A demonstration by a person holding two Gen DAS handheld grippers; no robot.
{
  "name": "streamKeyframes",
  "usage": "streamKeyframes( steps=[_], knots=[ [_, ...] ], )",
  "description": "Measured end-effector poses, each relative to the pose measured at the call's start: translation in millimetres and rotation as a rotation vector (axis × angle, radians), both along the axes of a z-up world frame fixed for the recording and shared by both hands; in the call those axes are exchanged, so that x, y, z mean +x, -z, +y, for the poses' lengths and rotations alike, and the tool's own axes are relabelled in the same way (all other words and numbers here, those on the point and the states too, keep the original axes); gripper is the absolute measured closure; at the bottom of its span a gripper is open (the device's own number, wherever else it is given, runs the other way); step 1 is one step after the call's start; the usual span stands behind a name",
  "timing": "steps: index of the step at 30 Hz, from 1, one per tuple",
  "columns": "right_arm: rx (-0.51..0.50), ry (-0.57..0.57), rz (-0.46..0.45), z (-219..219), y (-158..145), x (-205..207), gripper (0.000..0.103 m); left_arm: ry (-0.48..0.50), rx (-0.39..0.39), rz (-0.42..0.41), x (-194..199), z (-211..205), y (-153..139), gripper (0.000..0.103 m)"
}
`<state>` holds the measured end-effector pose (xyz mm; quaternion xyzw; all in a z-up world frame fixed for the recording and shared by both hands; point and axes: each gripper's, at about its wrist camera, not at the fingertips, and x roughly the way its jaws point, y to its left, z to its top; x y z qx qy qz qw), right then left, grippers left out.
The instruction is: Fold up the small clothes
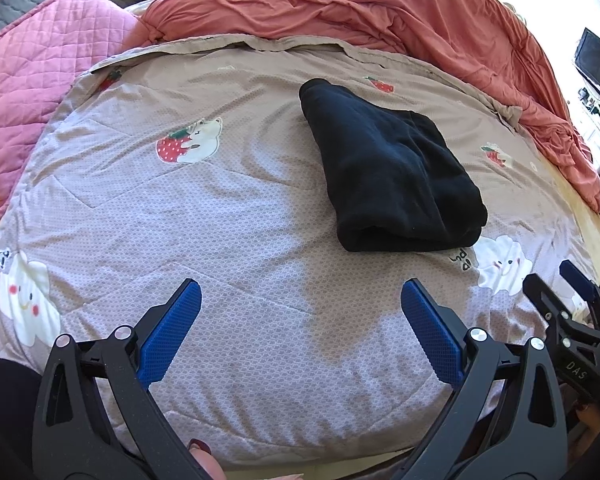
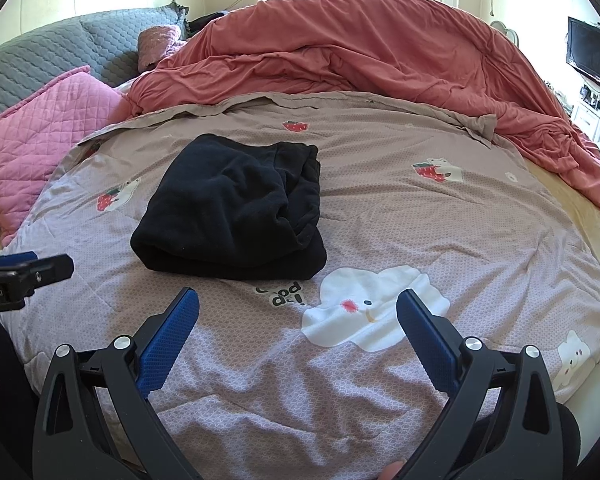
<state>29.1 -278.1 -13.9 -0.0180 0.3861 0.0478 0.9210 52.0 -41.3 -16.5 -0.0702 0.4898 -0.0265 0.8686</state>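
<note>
A black fleece garment (image 1: 392, 168) lies folded into a thick bundle on the mauve patterned quilt (image 1: 180, 240). It also shows in the right wrist view (image 2: 236, 208), left of centre. My left gripper (image 1: 300, 292) is open and empty, held above the quilt nearer than the garment and to its left. My right gripper (image 2: 298, 298) is open and empty, nearer than the garment and to its right. The right gripper also shows at the right edge of the left wrist view (image 1: 556, 284). The left gripper shows at the left edge of the right wrist view (image 2: 24, 276).
A bunched rust-red duvet (image 2: 380, 48) lies behind the quilt. A pink quilted pillow (image 2: 32, 136) and a grey quilted headboard cushion (image 2: 60, 44) are at the left. A black TV (image 2: 592, 52) is at the far right. Bare mattress (image 2: 580, 208) shows right of the quilt.
</note>
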Motion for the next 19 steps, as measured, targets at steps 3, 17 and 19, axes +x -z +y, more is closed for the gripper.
streamKeyframes(
  steps=[3, 17, 19],
  knots=[
    [0.007, 0.029, -0.04, -10, -12, -1, 0.004, -0.012, 0.016, 0.008, 2, 1, 0, 0.009],
    [0.003, 1.017, -0.137, -372, -44, -73, 0.005, -0.422, 0.018, 0.058, 46, 178, 16, 0.009],
    [-0.048, 1.25, -0.024, -449, -5, -108, 0.005, -0.488, 0.078, 0.073, 53, 209, 22, 0.009]
  ],
)
